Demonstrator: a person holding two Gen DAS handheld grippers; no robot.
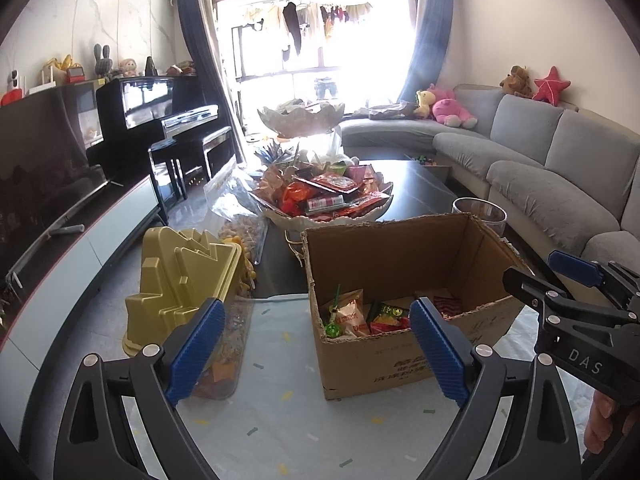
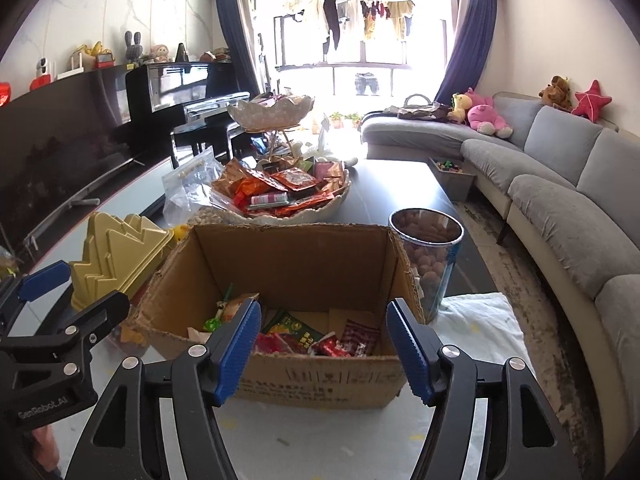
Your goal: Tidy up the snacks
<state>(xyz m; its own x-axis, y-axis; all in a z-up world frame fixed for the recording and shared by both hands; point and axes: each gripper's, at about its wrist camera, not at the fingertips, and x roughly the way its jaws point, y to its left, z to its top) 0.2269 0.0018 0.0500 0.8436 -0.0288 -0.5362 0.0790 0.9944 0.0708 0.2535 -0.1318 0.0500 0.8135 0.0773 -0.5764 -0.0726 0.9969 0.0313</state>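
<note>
Both tools apart, empty | box (image 2: pixel 304 264) near wall hides some snacks (image 2: pixel 320 338) | print blurry

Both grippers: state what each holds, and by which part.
Nothing. The left gripper and right gripper are open and empty before the cardboard box.

Brown cardboard box (image 2: pixel 280 264); gold tray (image 1: pixel 180 280); grey sofa (image 2: pixel 560 184); pink plush (image 2: pixel 486 116).

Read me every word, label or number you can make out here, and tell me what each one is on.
"DAS": on the right claw's black body.
"GenRobot.AI": on the left claw's black body.
Box front: rows of dark print, too blurred to read.
Snack packets in the box and the tray: print too small to read.
</note>
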